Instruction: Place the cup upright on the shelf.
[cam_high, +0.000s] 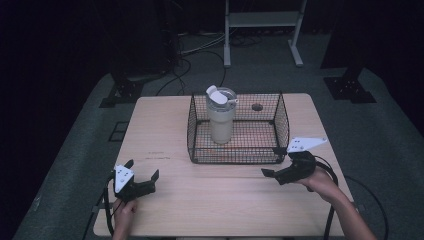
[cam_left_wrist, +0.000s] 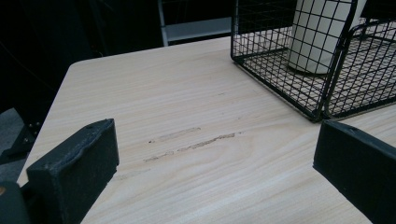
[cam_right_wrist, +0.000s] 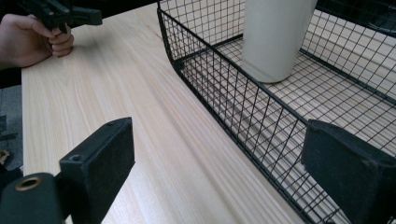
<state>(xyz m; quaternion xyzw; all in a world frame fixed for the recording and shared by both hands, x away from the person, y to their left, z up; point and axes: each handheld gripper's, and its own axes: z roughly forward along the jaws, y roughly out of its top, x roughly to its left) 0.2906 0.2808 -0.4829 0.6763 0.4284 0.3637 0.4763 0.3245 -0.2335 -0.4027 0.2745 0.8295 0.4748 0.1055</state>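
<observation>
Black wire basket (cam_high: 281, 125); matt wooden table (cam_high: 210, 200)

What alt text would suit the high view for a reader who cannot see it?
A cream tumbler stands upright in the left part of a black wire basket on a pale wooden table. Nearer the camera, the left gripper and right gripper hang open over bare tabletop, apart from the basket.

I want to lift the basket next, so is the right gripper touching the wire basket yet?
Cannot tell. In the high view the right gripper overlaps the wire basket at its near corner; in the right gripper view one open jaw covers the mesh, showing neither gap nor contact.
</observation>
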